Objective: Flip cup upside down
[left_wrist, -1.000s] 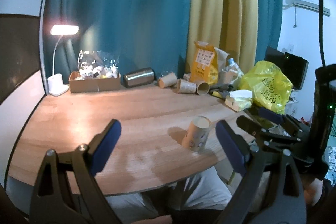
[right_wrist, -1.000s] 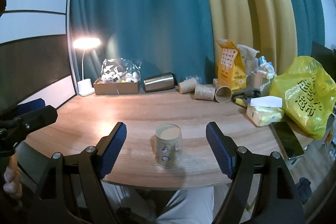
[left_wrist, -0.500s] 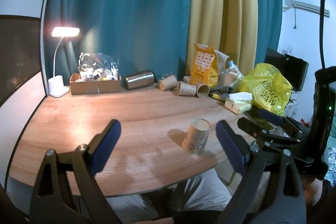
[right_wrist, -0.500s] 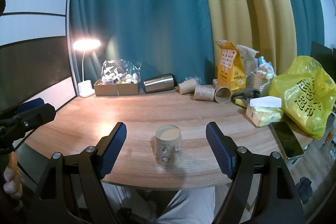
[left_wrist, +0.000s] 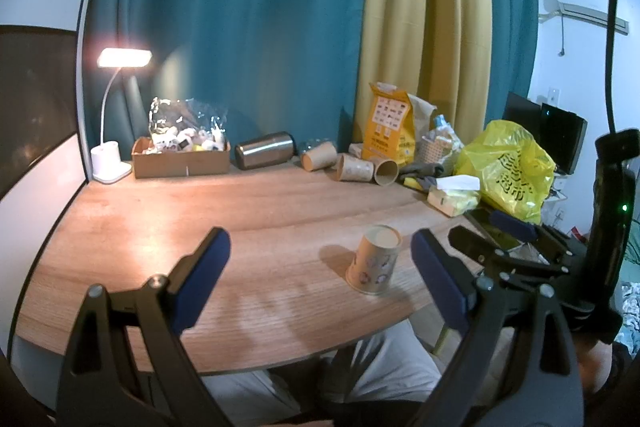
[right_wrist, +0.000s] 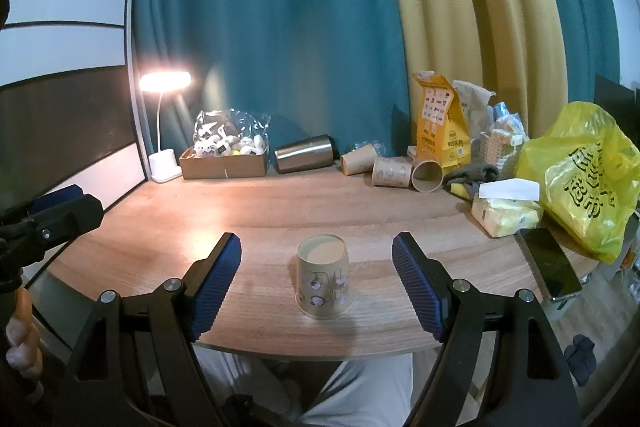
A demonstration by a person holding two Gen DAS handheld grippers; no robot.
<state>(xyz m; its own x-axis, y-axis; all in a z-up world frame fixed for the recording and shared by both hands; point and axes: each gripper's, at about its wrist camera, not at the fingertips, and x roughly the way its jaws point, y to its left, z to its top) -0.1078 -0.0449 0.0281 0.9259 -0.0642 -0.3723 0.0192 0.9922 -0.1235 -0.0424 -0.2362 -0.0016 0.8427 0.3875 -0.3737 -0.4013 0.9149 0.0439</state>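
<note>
The paper cup [right_wrist: 323,275] stands near the bench's [right_wrist: 256,219] front edge, wide mouth down, flat base up, so it looks already inverted. Both the right gripper [right_wrist: 316,281] and left gripper [left_wrist: 320,281] are spread wide and empty. Any further grasp should be mid-wall and gentle: thin printed paper dents easily, and smooth wood lets it slide.

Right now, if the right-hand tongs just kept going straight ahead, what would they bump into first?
Most likely the paper cup, standing wide end down between the open right tongs; depth is hard to judge.
</note>
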